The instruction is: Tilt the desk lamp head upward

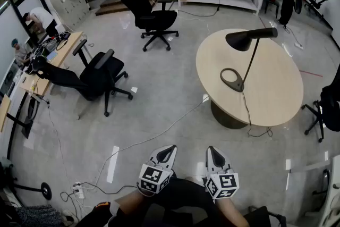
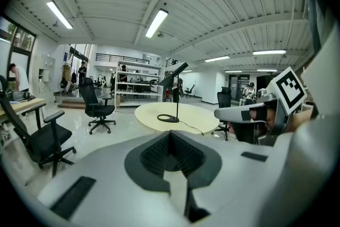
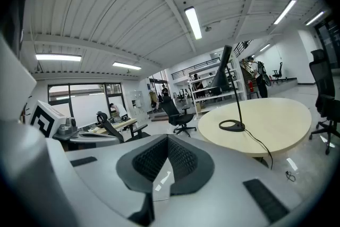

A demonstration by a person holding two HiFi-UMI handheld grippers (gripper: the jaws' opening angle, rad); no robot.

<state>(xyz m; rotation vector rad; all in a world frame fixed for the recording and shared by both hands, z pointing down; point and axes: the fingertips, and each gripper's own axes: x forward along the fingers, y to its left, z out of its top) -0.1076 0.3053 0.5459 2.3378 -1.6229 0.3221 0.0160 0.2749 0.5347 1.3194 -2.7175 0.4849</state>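
**Plainly, 0 of the job done: lamp untouched, both grippers far off**

So, from my seat, the head view puts the desk lamp (image 1: 249, 56) at about 1 o'clock from me, standing on the round table (image 1: 281, 98). Its ring base (image 1: 232, 80) sits near the middle of the tabletop. The thin stem leans up toward 1 o'clock to the lamp head (image 1: 249, 37), which lies roughly level, with its cone end toward 9 o'clock. A cable (image 1: 247, 114) runs from the base off the table edge at 6 o'clock.

I hold both tools low, close to my body and well apart from the table, with open floor between. The left gripper (image 1: 169, 150) has its jaws together at the tips with nothing between them; its own view shows only the closed V of the pads, with the lamp small beyond. The right gripper (image 1: 213, 152) is likewise closed and empty, and in its view the lamp stands at about 1 o'clock.

I judge the whole task to be ahead of me: walk up to the table, open 1 gripper, take the lamp head and swing it upward, perhaps steadying the base with the other. 2 office chairs (image 1: 101, 74) stand at 10 and 11 o'clock, clear of my path.
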